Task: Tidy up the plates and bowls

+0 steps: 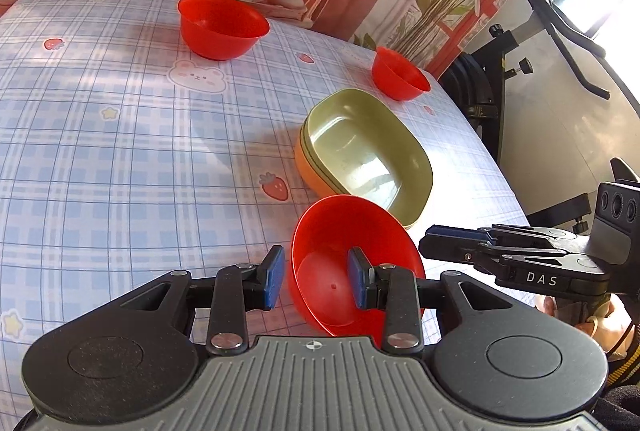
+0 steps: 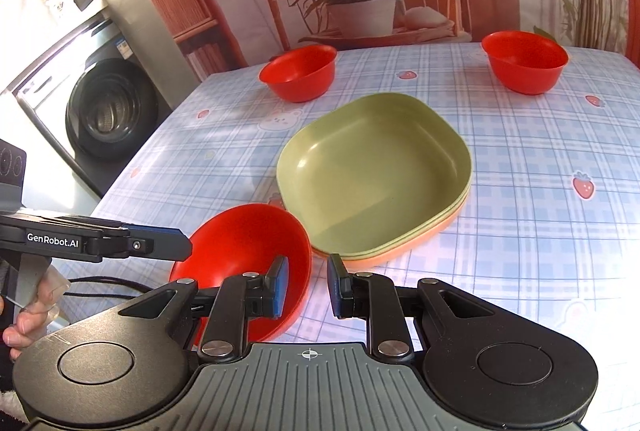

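The left tool (image 1: 316, 281) stands spread astride the rim of the nearest glossy red plastic bowl (image 1: 344, 263), one pad inside it, not yet pinching, while the bowl tilts on the checked-cloth surface (image 1: 120, 151). The right tool (image 2: 307, 287) is spread too, one pad in the same bowl. Just ahead lies the stack of green and orange plastic plates (image 2: 372, 171); two more red bowls (image 2: 298, 71) sit far beyond. Bowl-gathering seems under way; next, close and lift.
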`<action>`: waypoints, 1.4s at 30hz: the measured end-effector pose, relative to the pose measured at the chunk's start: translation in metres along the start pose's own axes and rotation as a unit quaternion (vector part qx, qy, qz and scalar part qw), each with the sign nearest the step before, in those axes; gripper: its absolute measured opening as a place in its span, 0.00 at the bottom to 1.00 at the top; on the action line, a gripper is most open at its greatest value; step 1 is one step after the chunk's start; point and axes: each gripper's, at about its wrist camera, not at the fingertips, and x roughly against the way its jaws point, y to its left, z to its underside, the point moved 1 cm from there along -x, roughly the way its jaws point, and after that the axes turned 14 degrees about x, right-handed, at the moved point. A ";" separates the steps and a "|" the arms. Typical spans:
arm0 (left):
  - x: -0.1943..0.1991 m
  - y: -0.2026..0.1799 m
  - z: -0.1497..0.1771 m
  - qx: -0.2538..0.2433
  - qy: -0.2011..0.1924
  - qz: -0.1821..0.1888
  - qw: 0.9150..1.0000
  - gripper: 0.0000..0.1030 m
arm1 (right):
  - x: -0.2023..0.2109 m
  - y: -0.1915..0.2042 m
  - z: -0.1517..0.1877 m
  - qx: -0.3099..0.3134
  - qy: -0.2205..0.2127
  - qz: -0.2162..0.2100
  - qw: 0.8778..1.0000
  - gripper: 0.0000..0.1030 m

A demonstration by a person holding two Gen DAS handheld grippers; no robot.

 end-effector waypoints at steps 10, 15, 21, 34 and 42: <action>-0.011 0.004 0.017 0.013 0.021 -0.002 1.000 0.33 | -0.012 0.007 0.012 -0.012 0.022 -0.011 1.000 0.17; -0.008 0.006 0.019 0.018 0.015 0.000 1.000 0.23 | -0.011 0.008 0.013 -0.010 0.020 -0.006 1.000 0.12; 0.000 0.006 0.021 0.020 0.000 0.006 1.000 0.17 | -0.007 0.009 0.011 -0.005 0.010 0.001 1.000 0.10; 0.031 0.007 -0.004 0.024 -0.060 0.017 0.998 0.17 | -0.009 0.015 -0.038 0.036 -0.032 -0.005 0.999 0.10; 0.060 -0.005 -0.053 -0.012 -0.130 0.010 0.991 0.17 | -0.021 0.018 -0.106 0.077 -0.067 -0.008 0.995 0.10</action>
